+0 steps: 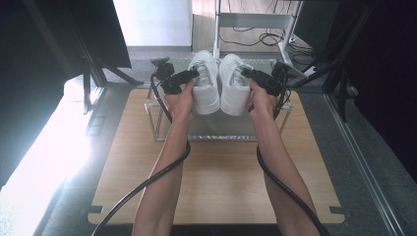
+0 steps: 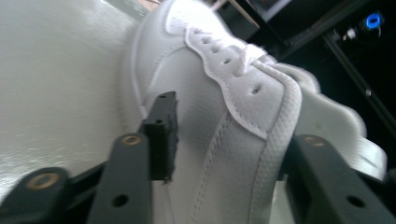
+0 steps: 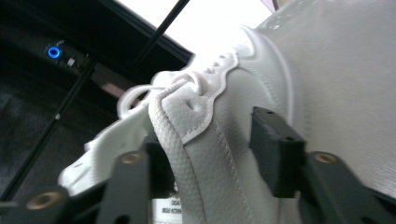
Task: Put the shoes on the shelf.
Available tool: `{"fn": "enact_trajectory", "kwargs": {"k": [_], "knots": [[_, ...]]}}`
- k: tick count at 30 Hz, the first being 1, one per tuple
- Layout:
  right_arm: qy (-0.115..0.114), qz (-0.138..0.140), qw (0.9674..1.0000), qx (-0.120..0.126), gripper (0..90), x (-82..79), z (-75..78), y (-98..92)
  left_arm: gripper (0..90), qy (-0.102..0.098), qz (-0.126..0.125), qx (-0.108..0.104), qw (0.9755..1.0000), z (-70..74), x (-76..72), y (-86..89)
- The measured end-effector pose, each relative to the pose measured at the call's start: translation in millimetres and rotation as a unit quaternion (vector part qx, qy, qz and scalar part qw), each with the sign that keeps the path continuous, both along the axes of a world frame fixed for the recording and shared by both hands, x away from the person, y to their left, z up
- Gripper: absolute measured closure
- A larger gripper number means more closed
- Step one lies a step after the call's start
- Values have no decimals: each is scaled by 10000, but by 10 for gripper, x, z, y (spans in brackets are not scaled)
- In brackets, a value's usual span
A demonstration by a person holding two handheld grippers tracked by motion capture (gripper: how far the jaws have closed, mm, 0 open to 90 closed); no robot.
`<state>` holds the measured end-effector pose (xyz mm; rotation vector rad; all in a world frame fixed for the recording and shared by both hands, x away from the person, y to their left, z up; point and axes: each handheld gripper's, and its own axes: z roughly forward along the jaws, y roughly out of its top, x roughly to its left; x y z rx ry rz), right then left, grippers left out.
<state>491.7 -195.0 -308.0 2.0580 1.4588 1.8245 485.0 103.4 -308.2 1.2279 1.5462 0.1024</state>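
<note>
Two white sneakers sit side by side over a clear stand, toes toward the person. My left gripper (image 1: 196, 73) is shut on the side wall of the left sneaker (image 1: 206, 86) near its collar. In the left gripper view one jaw is outside and one inside the left sneaker (image 2: 224, 107), and the left gripper (image 2: 229, 140) pinches its wall. My right gripper (image 1: 246, 73) is shut the same way on the right sneaker (image 1: 235, 88). The right gripper view shows the right gripper (image 3: 212, 149) clamped on that sneaker's (image 3: 210, 126) collar. I cannot tell whether the soles touch the stand.
The clear stand with a metal frame (image 1: 216, 133) stands at the far half of the wooden tabletop (image 1: 221, 182). Black cables (image 1: 162, 172) trail back from both grippers. Dark equipment and tripod legs (image 1: 339, 73) flank the table; a white frame (image 1: 251, 22) stands behind.
</note>
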Motion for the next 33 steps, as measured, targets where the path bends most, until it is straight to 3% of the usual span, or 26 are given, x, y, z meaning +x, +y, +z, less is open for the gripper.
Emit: {"fn": "enact_trajectory", "kwargs": {"k": [1,2,6,10,17,23,27,33], "knots": [[-37,45,10000,-34,482,2,3,21,506,-27,0,99,9999,11,-2,-24],[-70,111,9999,-51,476,4,11,39,499,-130,24,45,9999,20,-13,-28],[-121,152,9997,-123,463,6,26,46,490,-177,-78,37,9998,34,-19,-17],[-208,230,9995,1,427,12,-1,24,443,-201,-183,-83,9996,15,-14,7],[-334,396,9984,212,373,36,-23,-9,376,-195,-309,-95,9993,11,-6,19],[-588,613,9955,424,373,34,-52,-98,223,-220,-496,-88,9985,-42,-16,60],[-754,773,9934,374,323,2,-1,-115,209,-247,-567,-24,9981,-67,-39,73],[-850,867,9925,122,257,-56,45,-150,208,-589,-856,-222,9943,-67,-127,129]]}}
